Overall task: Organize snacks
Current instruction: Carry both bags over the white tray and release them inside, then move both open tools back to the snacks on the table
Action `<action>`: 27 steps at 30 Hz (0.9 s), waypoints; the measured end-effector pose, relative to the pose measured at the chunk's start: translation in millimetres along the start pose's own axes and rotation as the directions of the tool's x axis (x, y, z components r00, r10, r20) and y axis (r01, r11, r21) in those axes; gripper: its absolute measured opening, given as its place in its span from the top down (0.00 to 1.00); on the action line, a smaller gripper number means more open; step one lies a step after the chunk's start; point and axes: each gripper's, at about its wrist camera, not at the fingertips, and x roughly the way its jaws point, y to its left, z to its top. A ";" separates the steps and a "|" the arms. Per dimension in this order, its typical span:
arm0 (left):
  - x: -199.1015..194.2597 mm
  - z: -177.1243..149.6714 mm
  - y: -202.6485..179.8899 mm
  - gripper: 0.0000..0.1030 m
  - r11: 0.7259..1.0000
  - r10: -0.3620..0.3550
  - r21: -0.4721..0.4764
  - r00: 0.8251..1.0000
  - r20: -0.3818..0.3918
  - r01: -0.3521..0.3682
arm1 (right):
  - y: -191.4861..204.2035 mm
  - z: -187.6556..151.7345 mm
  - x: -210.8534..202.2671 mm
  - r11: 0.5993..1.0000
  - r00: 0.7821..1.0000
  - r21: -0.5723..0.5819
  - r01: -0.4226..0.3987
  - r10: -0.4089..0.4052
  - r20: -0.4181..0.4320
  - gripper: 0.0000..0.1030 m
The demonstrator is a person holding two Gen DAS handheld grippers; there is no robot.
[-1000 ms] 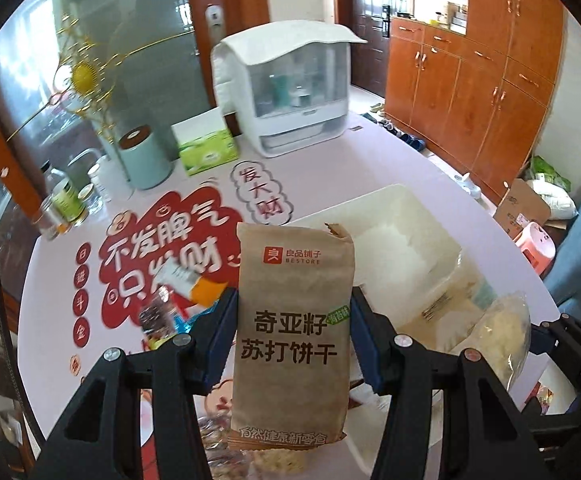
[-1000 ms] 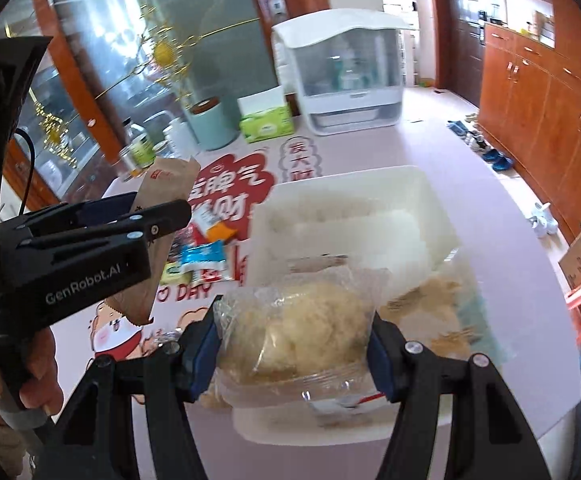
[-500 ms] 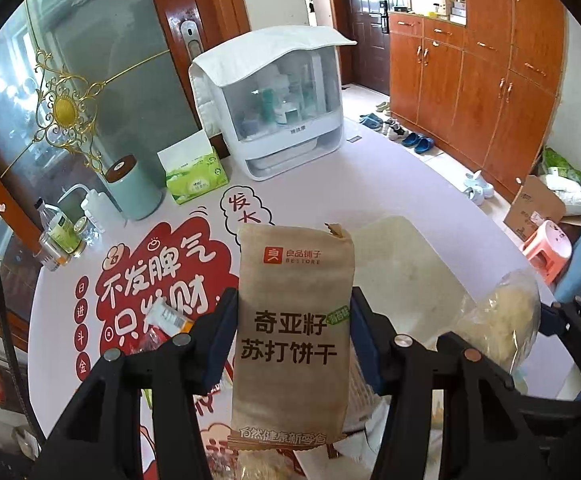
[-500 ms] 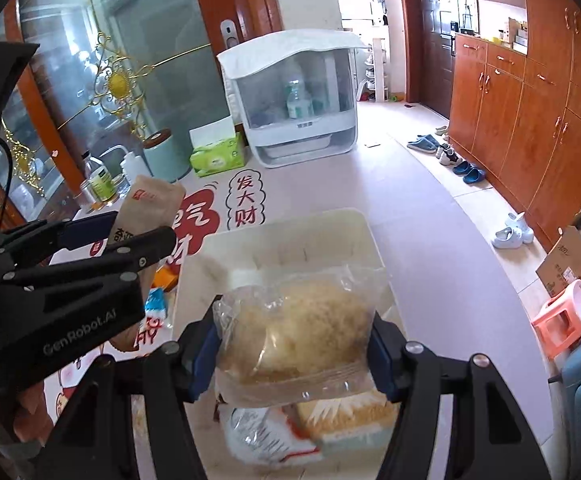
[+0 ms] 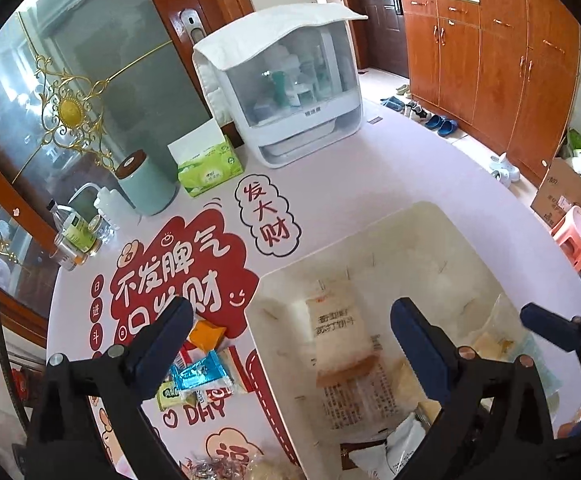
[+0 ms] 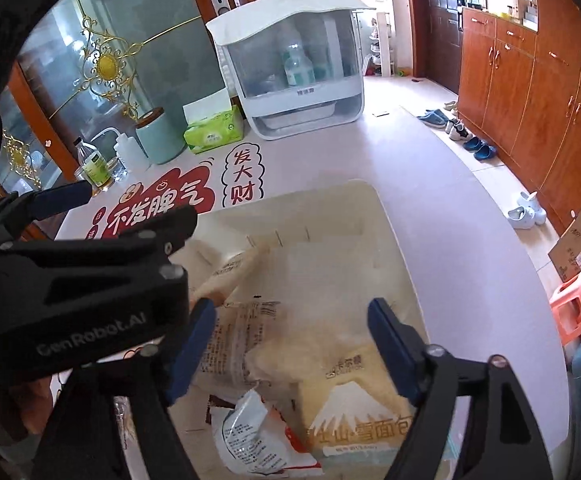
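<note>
A white plastic bin (image 5: 422,216) (image 6: 374,204) sits on the table and holds several snack packs. My left gripper (image 5: 290,332) is open and empty above the bin's left side; the brown cracker pack (image 5: 338,336) lies in the bin just below it, also seen in the right wrist view (image 6: 230,276). My right gripper (image 6: 290,344) is open and empty over the bin, above a clear bag of pale snacks (image 6: 290,356) and a bread pack with a mountain print (image 6: 354,408). Small loose snacks (image 5: 200,372) lie on the table left of the bin.
A white cabinet with a clear front (image 5: 290,92), a green tissue box (image 5: 208,168), a teal canister (image 5: 146,184) and bottles (image 5: 74,232) stand along the table's far side. The table edge curves at right, with floor, shoes and a pink stool (image 5: 574,236) beyond.
Both grippers opened. The brown cracker pack dropped from the left gripper into the bin, and the clear bag dropped from the right gripper into the bin.
</note>
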 end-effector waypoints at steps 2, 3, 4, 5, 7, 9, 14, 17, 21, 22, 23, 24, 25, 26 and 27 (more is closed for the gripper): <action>-0.5 -4.7 2.2 0.04 1.000 0.001 -0.004 1.000 -0.004 -0.001 | -0.2 -2.6 -1.1 1.000 1.000 0.003 -0.002 0.002 0.000 0.18; -1.6 -6.7 2.9 0.04 1.000 0.003 -0.006 1.000 -0.005 -0.003 | -0.2 -3.8 -1.3 1.000 1.000 0.006 -0.006 0.006 -0.002 0.18; -1.9 -9.2 4.5 0.04 1.000 0.005 -0.008 1.000 -0.007 -0.005 | -0.5 -4.3 -1.2 1.000 1.000 0.010 -0.007 0.007 -0.004 0.18; -2.2 -11.5 6.0 0.04 1.000 0.007 -0.011 1.000 -0.009 -0.007 | -0.7 -5.5 -1.3 1.000 1.000 0.014 -0.007 0.007 -0.006 0.18; -3.6 -16.6 10.0 0.04 1.000 0.009 -0.017 1.000 -0.015 -0.009 | -0.5 -7.5 -1.4 1.000 1.000 0.022 -0.011 0.011 -0.008 0.18; -6.1 -23.8 15.4 0.04 1.000 0.010 -0.023 1.000 -0.024 -0.010 | 1.3 -9.7 -1.7 1.000 1.000 0.025 -0.012 0.012 -0.012 0.18; -14.7 -42.3 34.0 0.04 0.999 0.015 -0.042 0.999 -0.040 -0.017 | 12.3 -15.6 -1.7 1.000 1.000 0.009 -0.010 0.011 -0.021 0.18; -22.9 -52.0 48.8 0.04 0.998 0.017 -0.053 0.999 -0.036 -0.019 | 22.9 -20.7 -0.9 1.000 1.000 0.001 -0.004 0.004 -0.029 0.18; -35.1 -64.9 73.8 0.04 0.998 0.001 -0.066 1.000 -0.016 -0.002 | 37.7 -26.2 -5.1 1.000 0.999 0.006 0.016 -0.016 -0.039 0.18; -37.1 -67.3 79.4 0.04 0.998 0.001 -0.061 1.000 -0.010 -0.002 | 41.7 -27.6 -7.1 1.000 0.999 0.008 0.025 -0.025 -0.039 0.18; -38.2 -69.5 85.6 0.04 0.999 0.005 -0.053 1.000 -0.005 -0.005 | 48.0 -29.9 -10.3 0.999 0.999 0.013 0.041 -0.040 -0.036 0.18; -39.7 -72.8 92.8 0.04 0.999 0.010 -0.044 1.000 0.002 -0.010 | 53.5 -31.9 -13.4 0.999 0.998 0.017 0.050 -0.049 -0.031 0.18; -41.0 -75.8 99.5 0.04 0.999 0.010 -0.037 1.000 0.008 -0.010 | 59.5 -34.1 -16.6 0.998 0.998 0.024 0.058 -0.057 -0.024 0.18; -42.2 -79.0 106.8 0.04 0.999 0.008 -0.031 1.000 0.015 -0.008 | 66.0 -36.3 -20.2 0.997 0.998 0.032 0.066 -0.065 -0.017 0.18; -43.1 -84.3 117.4 0.04 1.000 0.005 -0.026 1.000 0.025 -0.004 | 71.6 -38.4 -23.4 0.997 0.997 0.038 0.071 -0.071 -0.009 0.18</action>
